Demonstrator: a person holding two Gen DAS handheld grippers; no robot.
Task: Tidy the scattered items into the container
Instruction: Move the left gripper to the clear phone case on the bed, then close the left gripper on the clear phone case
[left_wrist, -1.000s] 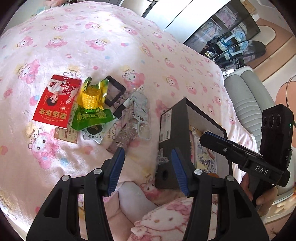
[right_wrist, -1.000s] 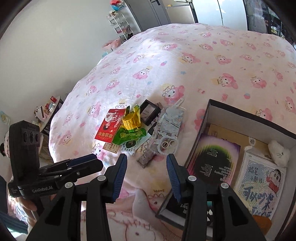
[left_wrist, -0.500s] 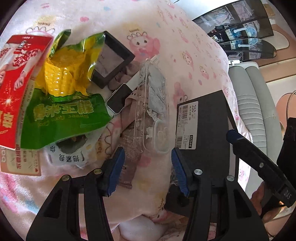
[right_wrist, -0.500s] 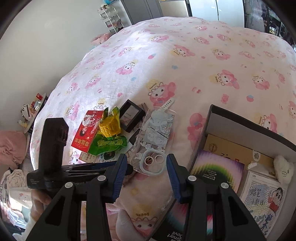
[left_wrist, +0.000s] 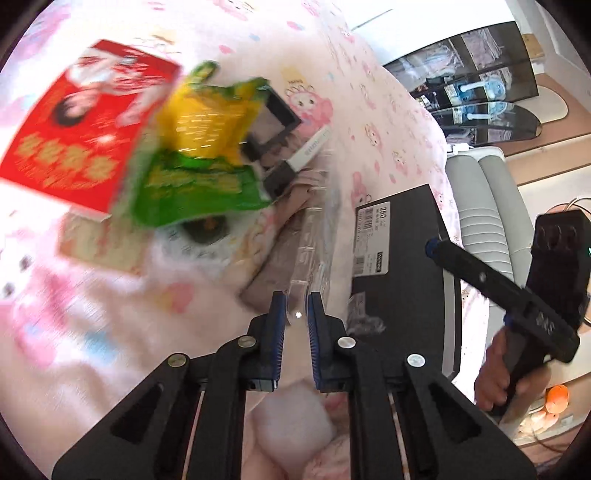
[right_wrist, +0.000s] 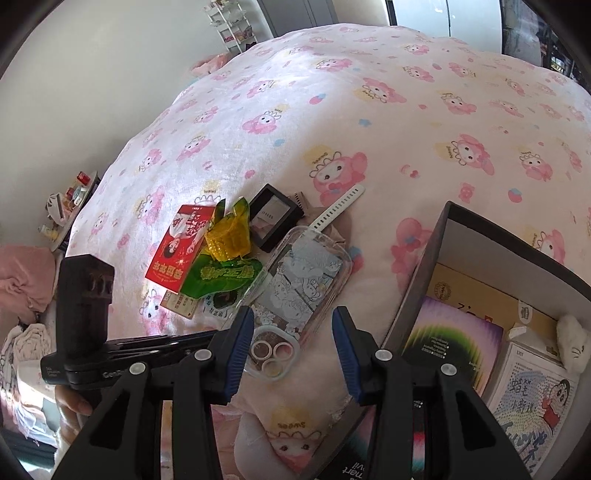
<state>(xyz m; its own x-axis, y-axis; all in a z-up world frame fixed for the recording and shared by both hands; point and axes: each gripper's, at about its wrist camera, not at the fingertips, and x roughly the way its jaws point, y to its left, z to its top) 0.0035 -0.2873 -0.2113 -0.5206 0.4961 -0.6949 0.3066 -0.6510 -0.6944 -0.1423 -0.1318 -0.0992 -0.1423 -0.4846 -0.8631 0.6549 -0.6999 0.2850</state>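
On the bed: one red packet (right_wrist: 180, 246), one green-and-yellow corn bag (right_wrist: 225, 258), one black frame (right_wrist: 275, 218), one clear phone case (right_wrist: 303, 280). One dark box (right_wrist: 424, 280) sits at 3 o'clock, holding one white plush (right_wrist: 570, 341).

Motion blur smears the red packet (left_wrist: 85, 125) and the green-yellow corn bag (left_wrist: 203, 162) in the left wrist view, leaving their print unreadable. The black box (right_wrist: 436, 266) runs off the right wrist view's edge. The corn bag covers part of a pale packet (right_wrist: 218, 306).
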